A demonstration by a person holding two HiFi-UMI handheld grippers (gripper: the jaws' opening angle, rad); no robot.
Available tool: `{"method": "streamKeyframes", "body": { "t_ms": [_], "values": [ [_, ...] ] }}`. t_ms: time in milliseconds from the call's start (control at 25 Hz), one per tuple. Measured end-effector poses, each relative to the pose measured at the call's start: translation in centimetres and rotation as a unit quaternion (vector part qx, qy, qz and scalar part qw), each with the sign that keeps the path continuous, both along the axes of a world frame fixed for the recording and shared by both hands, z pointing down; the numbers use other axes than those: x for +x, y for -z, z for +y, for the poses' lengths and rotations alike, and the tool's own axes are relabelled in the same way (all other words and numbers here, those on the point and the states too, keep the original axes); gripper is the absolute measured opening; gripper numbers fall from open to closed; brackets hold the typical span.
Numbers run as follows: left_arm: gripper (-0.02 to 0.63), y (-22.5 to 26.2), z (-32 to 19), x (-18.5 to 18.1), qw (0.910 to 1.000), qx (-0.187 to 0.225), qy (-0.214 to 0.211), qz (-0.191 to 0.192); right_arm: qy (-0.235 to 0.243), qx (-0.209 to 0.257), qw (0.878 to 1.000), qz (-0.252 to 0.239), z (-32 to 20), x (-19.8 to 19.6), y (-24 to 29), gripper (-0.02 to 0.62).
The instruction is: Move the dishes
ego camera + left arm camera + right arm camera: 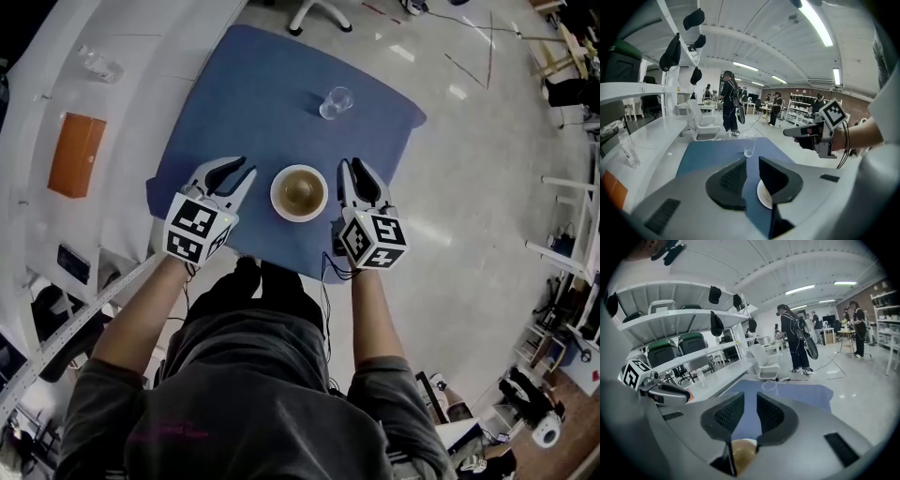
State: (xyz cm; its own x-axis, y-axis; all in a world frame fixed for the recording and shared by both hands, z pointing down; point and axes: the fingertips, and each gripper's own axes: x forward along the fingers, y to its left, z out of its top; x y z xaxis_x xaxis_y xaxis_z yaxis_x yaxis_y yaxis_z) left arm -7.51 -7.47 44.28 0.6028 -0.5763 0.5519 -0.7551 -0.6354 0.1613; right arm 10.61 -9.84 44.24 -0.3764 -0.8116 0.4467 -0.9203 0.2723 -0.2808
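- Since the dish (299,192) is round, it has no long axis to speak of; it sits upright on the blue-covered worktop (244,84), its mouth facing up, white at the rim and brown inside.
- It stands near the front edge of the worktop, between the two grippers and apart from both.
- The left gripper (246,169) hangs just to the left of the dish, tips slanting toward it. Its fingers (731,180) are released, with a clear gap that shows only blue cover. In the left gripper view the white rim of the dish (763,196) peeps out from behind the right-hand finger.
- The right gripper (352,166) hangs just to the right of the dish, pointing away from the person. Its fingers (729,416) stand a narrow way apart, grasping nothing. In the right gripper view the dish (742,454) shows low beneath them.
- A clear glass (336,101) stands upright farther back on the worktop, well apart from the dish.
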Motion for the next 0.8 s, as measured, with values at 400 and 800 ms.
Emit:
{"method": "streamKeyframes", "body": {
  "t_ms": [400,800],
  "values": [
    [0.057,0.0,-1.3,2.0,0.9997,0.0,0.021,-0.009,0.031,0.007,0.999,0.008,-4.2,1.2,-2.0,0.106],
    [0.034,-2.0,-0.4,2.9,0.9991,-0.027,0.017,-0.028,0.054,0.021,0.998,0.023,-6.9,1.9,-4.8,0.209]
  ]
}}
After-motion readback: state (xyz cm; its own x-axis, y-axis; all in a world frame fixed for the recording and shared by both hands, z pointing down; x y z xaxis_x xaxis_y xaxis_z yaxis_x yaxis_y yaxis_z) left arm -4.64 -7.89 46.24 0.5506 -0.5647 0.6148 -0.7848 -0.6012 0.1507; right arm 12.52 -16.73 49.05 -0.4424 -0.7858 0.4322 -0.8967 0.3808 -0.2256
